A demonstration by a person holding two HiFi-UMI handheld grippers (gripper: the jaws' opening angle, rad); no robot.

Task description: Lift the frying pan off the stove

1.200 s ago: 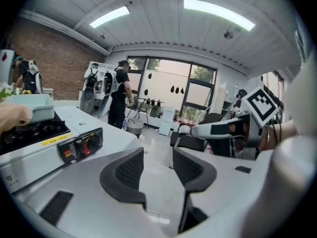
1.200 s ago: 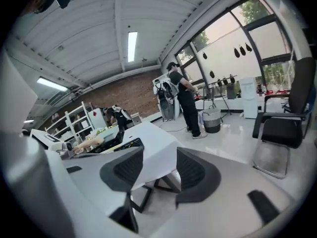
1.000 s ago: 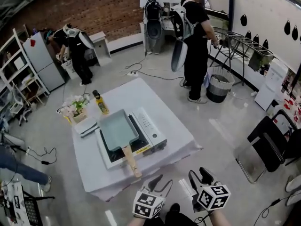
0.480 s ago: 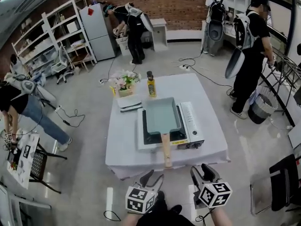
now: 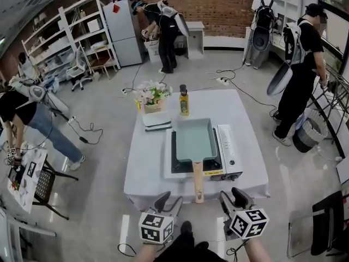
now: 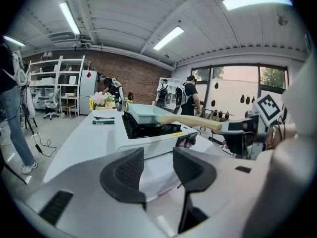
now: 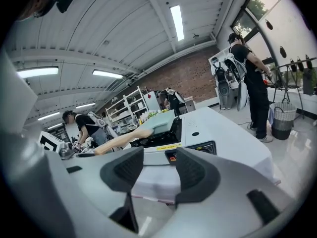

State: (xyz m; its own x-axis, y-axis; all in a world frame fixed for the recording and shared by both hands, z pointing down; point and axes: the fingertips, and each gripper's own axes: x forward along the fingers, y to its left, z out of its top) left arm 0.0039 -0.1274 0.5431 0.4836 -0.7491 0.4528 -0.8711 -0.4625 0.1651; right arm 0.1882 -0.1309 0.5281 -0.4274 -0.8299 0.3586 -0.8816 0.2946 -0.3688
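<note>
Left gripper (image 5: pixel 168 202) and right gripper (image 5: pixel 233 197) hold jaws apart and empty, short of the surface (image 5: pixel 144 171). The pale green frying pan (image 5: pixel 194 140) sits on the stove (image 5: pixel 228 156), wooden handle toward them.

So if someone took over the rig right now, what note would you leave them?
Left gripper: open, empty, just short of the table's near edge.
Right gripper: open, empty, level with it.
Pan sits on the stove; its wooden handle points at the gap between the grippers.
Done: nothing, pan untouched.
Left to do: reach in, grip the handle, lift the pan off the stove.
</note>
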